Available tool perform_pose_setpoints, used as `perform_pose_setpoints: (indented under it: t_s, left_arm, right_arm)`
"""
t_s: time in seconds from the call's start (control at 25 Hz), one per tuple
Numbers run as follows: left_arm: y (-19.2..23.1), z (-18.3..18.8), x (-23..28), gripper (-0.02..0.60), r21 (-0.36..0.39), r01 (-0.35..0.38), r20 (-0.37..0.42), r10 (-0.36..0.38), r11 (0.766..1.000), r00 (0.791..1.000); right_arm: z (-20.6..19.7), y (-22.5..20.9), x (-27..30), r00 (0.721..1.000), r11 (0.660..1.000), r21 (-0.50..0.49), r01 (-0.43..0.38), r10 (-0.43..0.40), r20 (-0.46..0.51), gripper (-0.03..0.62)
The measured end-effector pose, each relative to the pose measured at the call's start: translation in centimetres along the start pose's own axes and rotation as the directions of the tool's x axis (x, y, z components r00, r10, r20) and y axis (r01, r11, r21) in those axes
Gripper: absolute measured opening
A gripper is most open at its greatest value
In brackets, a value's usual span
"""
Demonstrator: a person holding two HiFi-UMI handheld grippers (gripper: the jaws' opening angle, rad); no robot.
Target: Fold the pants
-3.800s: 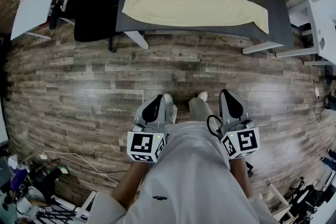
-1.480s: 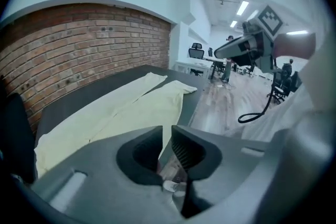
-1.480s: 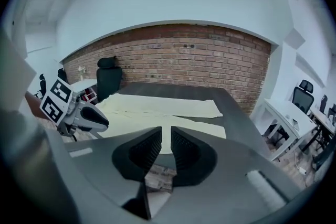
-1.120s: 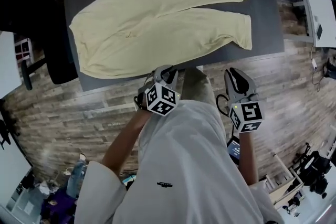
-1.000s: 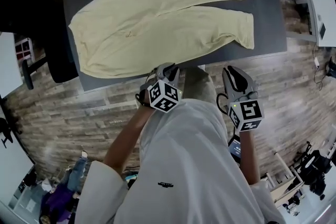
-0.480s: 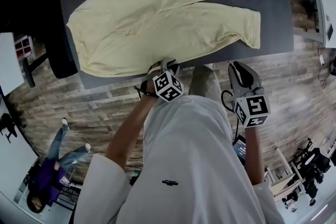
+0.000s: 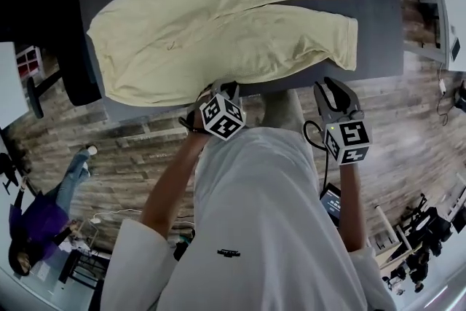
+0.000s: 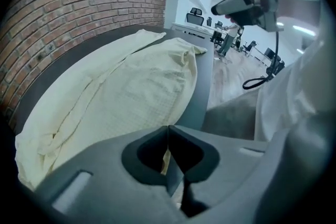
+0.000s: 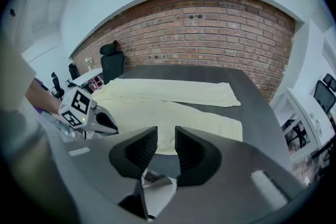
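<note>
Wood-plank flooring (image 7: 408,120) runs under everything on my feed, with a brick wall (image 9: 210,29) behind the work area and a black office chair (image 9: 110,60) at the far left corner. On the dark grey table (image 7: 375,47) the pale yellow pants (image 7: 218,25) lie flat and unfolded. Their waist is toward the left, and both legs run right and spread apart at the cuffs. The near leg's long edge lies close to the table's near edge. The operator's white shirt (image 7: 269,229) fills the lower middle of the head view, and a bystander in a purple top (image 7: 33,222) stands on the floor at lower left. The left gripper (image 7: 220,91) sits right at the pants' near edge, about where the near leg meets the seat. Its jaws have just been closing and now meet tip to tip. The left gripper view shows pale cloth directly behind and beneath those tips, but I can't tell whether any fabric is caught between them. The right gripper (image 7: 329,86) hangs off the table's near edge over the floor, near the near cuff but clear of the pants. Its jaws have just been opening and stand spread with nothing between the pads. Its own view looks across the tabletop, with the pants lying beyond the jaws. Each gripper carries its marker cube, left (image 7: 222,118) and right (image 7: 348,143), and a black cable (image 7: 312,138) loops beside the right one.
</note>
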State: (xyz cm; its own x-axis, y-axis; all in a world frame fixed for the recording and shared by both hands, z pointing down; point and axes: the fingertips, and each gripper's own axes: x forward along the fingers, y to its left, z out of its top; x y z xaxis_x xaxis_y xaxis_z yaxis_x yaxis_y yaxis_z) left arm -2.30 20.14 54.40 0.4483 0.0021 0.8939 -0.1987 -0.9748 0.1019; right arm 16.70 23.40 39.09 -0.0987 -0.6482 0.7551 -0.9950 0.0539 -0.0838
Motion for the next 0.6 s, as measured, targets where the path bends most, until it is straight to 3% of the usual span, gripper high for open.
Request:
perform_pose_setpoints:
  t_s: [0.16,0.32,0.6]
  left_arm:
    - [0.6,0.7,-1.2,0.011,-0.031,-0.022,0.014,0.022,0.999,1.0]
    - [1.2,1.4,-2.1,0.011,-0.066,-0.029,0.03,0.031,0.997,0.999]
    - [1.7,1.5,-3.0,0.011,-0.073,-0.051,0.024,0.053,0.996,0.998]
  right_arm:
    - [-2.7,-2.5,2.1,0.996,0.981,-0.192,0.013,-0.031,-0.088,0.112]
    - [-6.2,-6.0,5.1,0.976,0.919,-0.395,-0.007,-0.08,-0.203,0.136]
    - [-10.4,-11.3,8.1,0.934,0.868,-0.496,-0.032,-0.151,-0.324,0.169]
